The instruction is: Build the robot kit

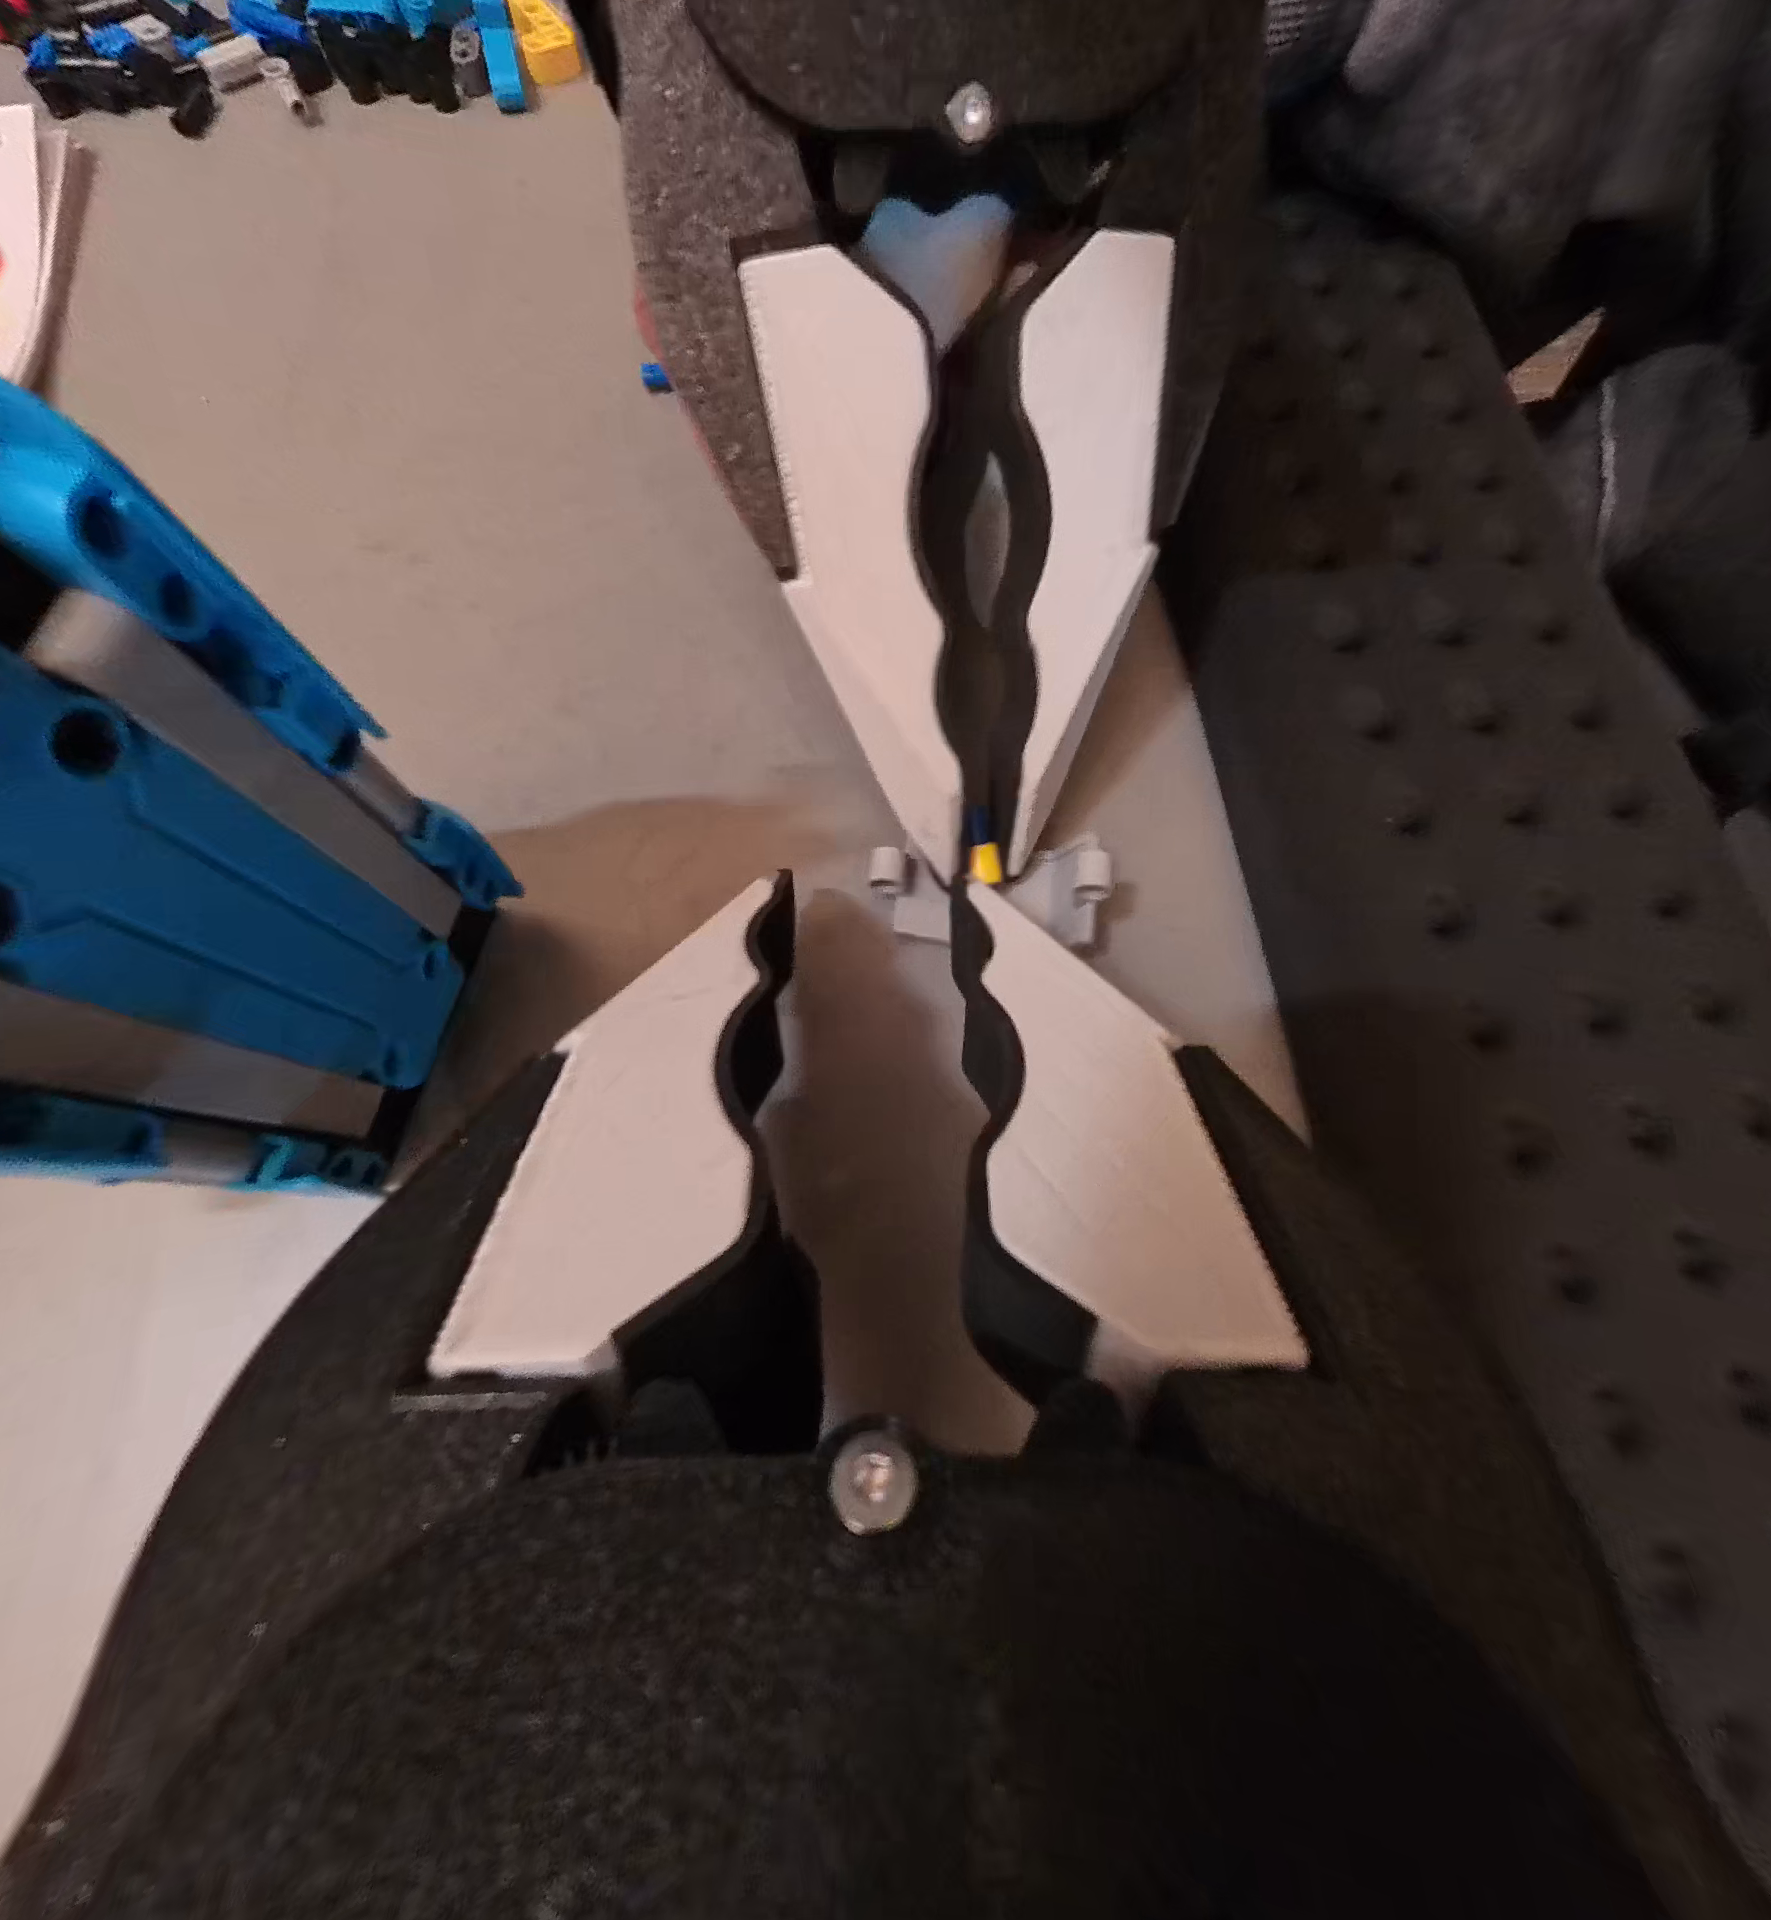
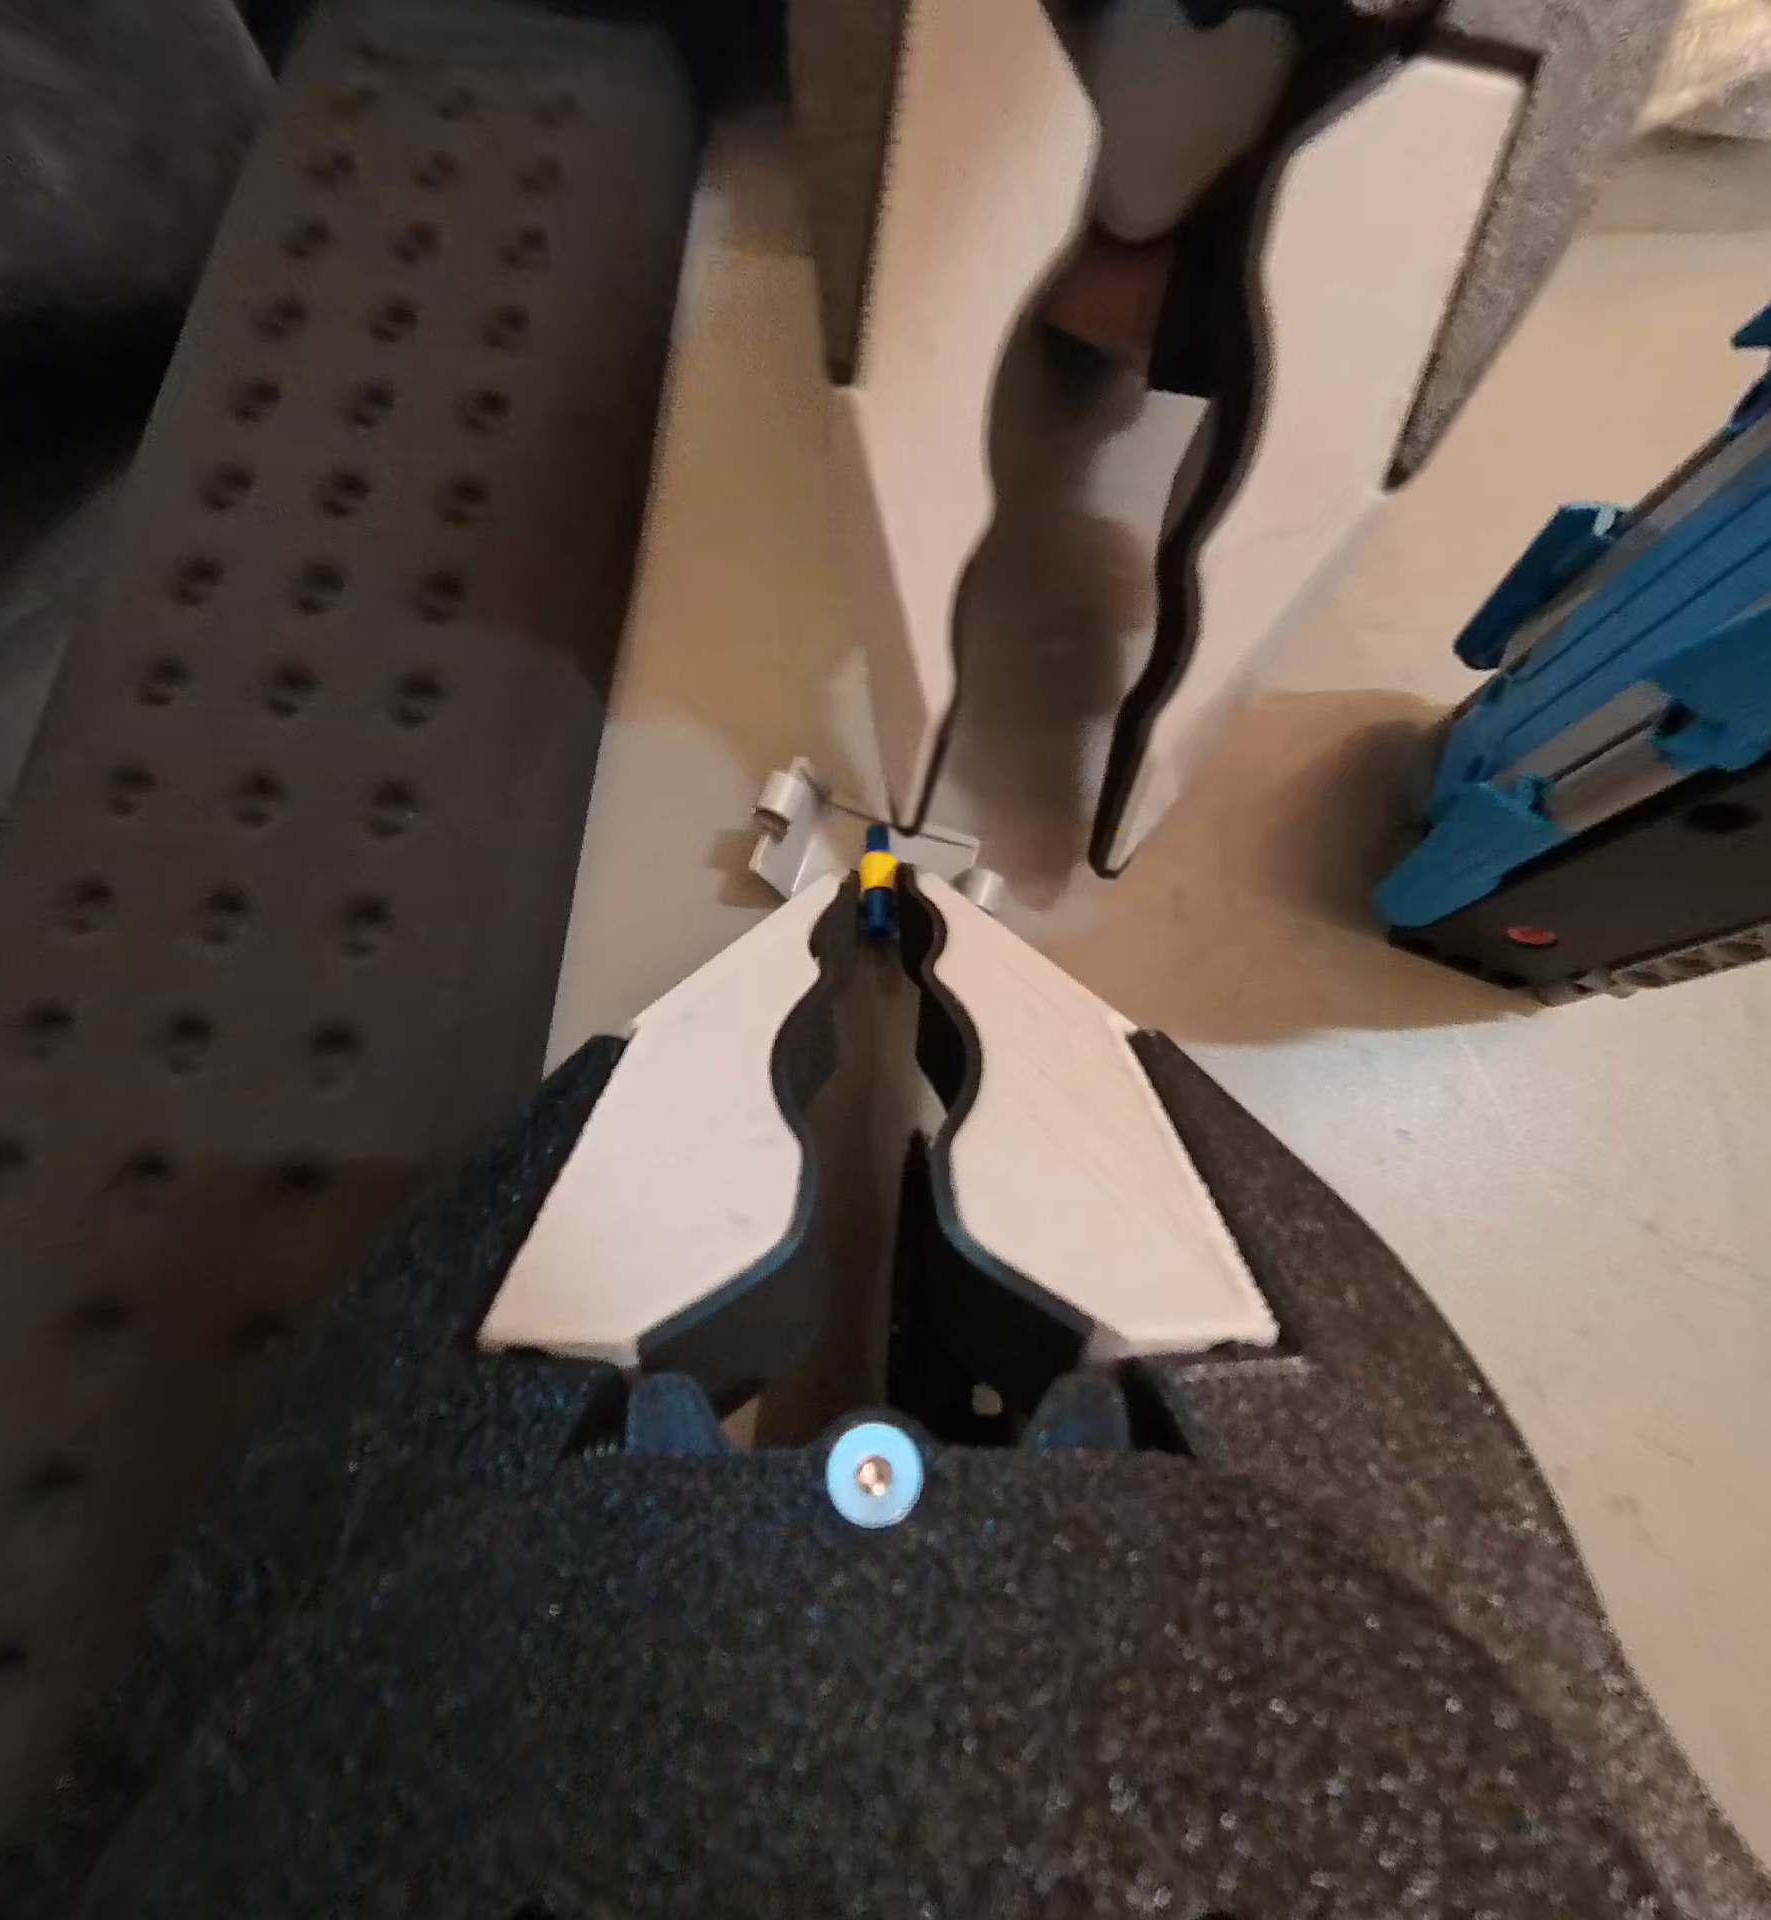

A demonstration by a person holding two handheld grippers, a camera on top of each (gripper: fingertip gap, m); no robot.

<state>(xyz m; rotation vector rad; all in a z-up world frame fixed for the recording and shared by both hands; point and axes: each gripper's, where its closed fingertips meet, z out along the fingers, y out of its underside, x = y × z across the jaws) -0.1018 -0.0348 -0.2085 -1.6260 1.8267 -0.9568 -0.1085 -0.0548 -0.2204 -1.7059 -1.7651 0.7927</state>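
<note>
Finds the right tongs (image 2: 879,885) clenched at the very tips on a small blue pin with a yellow collar (image 2: 877,871), pinched crosswise so that the pin's long axis runs on along the line of the fingers and out past them. Finds the left tongs (image 2: 1011,842) released, jaws well apart and holding nothing, facing the right pair nose to nose from the opposite side.

In the left wrist view, shows the left tongs (image 1: 870,896) coming up from below with the right tongs (image 1: 980,831) pointing down at them, tip almost to tip. Places the pin (image 1: 983,854) just off the inner side of the left pair's right-hand fingertip, not centred in the gap. Cannot tell whether that fingertip touches the pin.

Directly under the meeting tips, on the pale beige desk (image 1: 393,416), has a small light grey plastic bracket with stubby round pegs at its corners (image 1: 1073,896), lying flat; seen also from the right wrist (image 2: 787,826). Cannot tell whether pin and bracket touch.

Off to one side, well apart from both tongs, stands a blue and grey brick-built block with rows of round holes (image 1: 185,883); on the other side lies a dark studded mat (image 1: 1483,935). Farther off, a heap of loose blue and black parts (image 1: 289,57).
</note>
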